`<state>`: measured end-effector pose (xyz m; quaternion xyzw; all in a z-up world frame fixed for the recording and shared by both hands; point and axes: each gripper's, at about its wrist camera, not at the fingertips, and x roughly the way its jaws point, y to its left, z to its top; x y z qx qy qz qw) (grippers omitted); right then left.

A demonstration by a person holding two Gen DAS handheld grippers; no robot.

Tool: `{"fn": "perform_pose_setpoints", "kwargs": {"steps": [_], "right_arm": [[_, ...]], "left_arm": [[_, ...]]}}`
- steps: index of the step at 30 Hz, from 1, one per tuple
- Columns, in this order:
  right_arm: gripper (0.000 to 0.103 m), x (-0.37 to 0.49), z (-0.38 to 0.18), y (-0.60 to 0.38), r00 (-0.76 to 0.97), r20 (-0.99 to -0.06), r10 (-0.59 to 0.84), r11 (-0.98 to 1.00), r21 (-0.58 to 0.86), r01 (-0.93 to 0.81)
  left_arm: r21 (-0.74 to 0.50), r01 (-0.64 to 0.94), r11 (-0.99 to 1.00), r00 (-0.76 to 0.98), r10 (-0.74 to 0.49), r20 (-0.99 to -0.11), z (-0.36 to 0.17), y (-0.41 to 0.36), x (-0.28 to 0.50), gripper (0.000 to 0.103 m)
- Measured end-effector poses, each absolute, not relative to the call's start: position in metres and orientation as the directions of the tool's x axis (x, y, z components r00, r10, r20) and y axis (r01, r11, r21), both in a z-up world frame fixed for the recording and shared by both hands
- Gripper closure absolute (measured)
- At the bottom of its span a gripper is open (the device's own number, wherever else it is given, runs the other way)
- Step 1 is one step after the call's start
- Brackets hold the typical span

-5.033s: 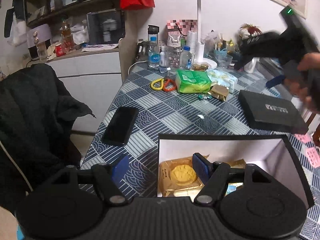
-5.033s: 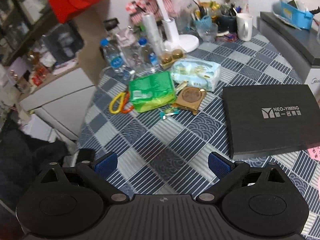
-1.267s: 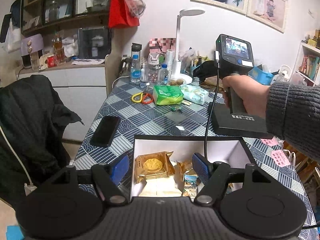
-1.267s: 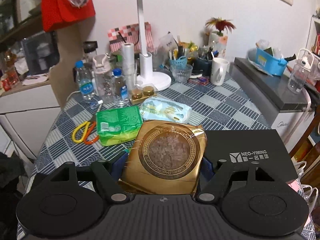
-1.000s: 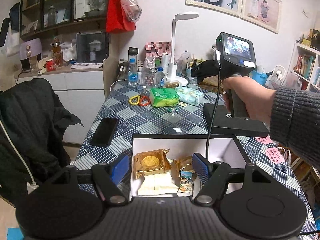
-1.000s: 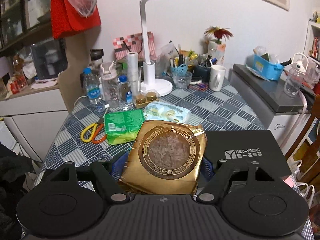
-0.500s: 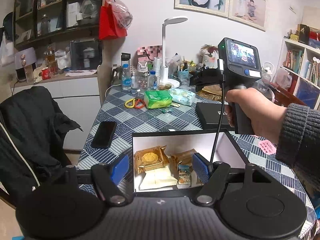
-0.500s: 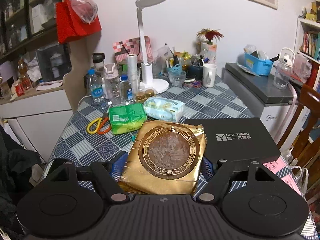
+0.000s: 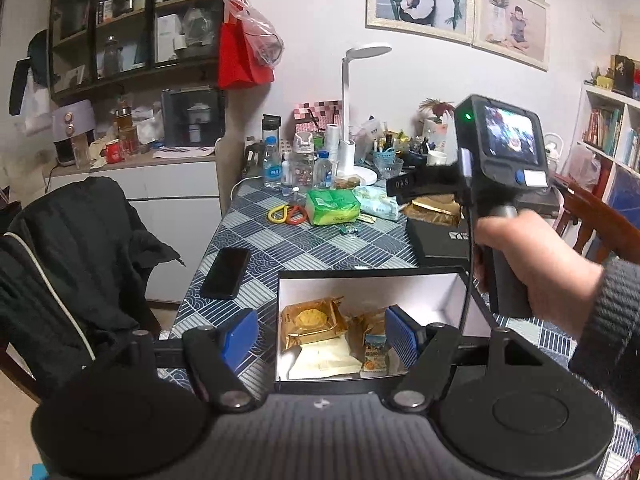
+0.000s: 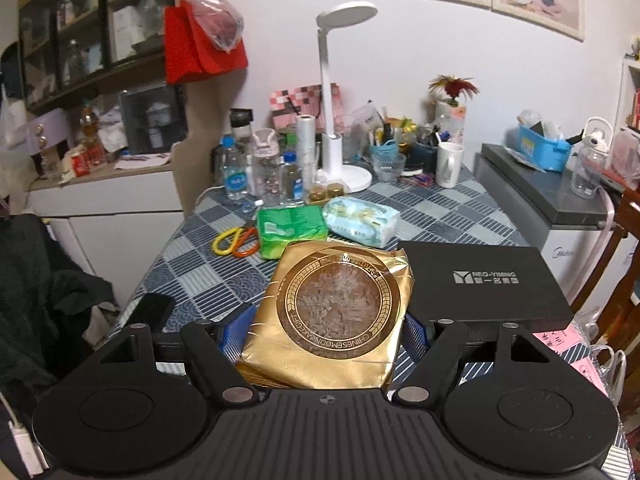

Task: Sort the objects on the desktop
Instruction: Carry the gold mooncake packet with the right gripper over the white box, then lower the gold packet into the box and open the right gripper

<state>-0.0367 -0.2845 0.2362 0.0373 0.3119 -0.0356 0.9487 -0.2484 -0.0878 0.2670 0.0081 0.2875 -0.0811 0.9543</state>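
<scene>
A gold mooncake packet (image 10: 332, 312) sits clamped between the blue pads of the right gripper (image 10: 326, 334), held above the patterned tablecloth (image 10: 200, 280) just beside a black lidded box (image 10: 480, 280). The left gripper (image 9: 320, 334), its fingers spread and empty, hovers over the near edge of an open white-lined box (image 9: 440, 292) holding other wrapped snacks (image 9: 312, 320). Beyond that box lie a phone (image 9: 226, 266), scissors (image 9: 286, 214), a green pack (image 9: 332, 206) and a desk lamp (image 9: 352, 120).
</scene>
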Motion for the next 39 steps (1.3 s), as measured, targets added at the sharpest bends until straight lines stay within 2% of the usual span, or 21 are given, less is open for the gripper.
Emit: {"fn": "perform_pose_setpoints", "kwargs": {"steps": [6, 19, 27, 39], "right_arm": [[0.030, -0.053, 0.225, -0.306, 0.757, -0.652, 0.044, 0.993, 0.110, 0.037], [0.030, -0.057, 0.158, -0.321, 0.586, -0.792, 0.170, 0.973, 0.227, 0.026], [0.029, -0.048, 0.119, -0.330, 0.483, -0.854, 0.195, 0.959, 0.268, 0.087], [0.029, -0.040, 0.091, -0.333, 0.427, -0.892, 0.150, 0.970, 0.216, 0.109]], "left_arm": [[-0.037, 0.111, 0.993, 0.832, -0.114, -0.543, 0.270, -0.099, -0.258, 0.020], [-0.032, 0.026, 0.999, 0.841, -0.039, -0.539, 0.274, -0.109, -0.271, 0.020], [-0.020, -0.007, 1.000, 0.838, -0.005, -0.545, 0.275, -0.112, -0.276, 0.020], [-0.008, -0.031, 0.999, 0.829, 0.021, -0.559, 0.274, -0.112, -0.277, 0.020]]}}
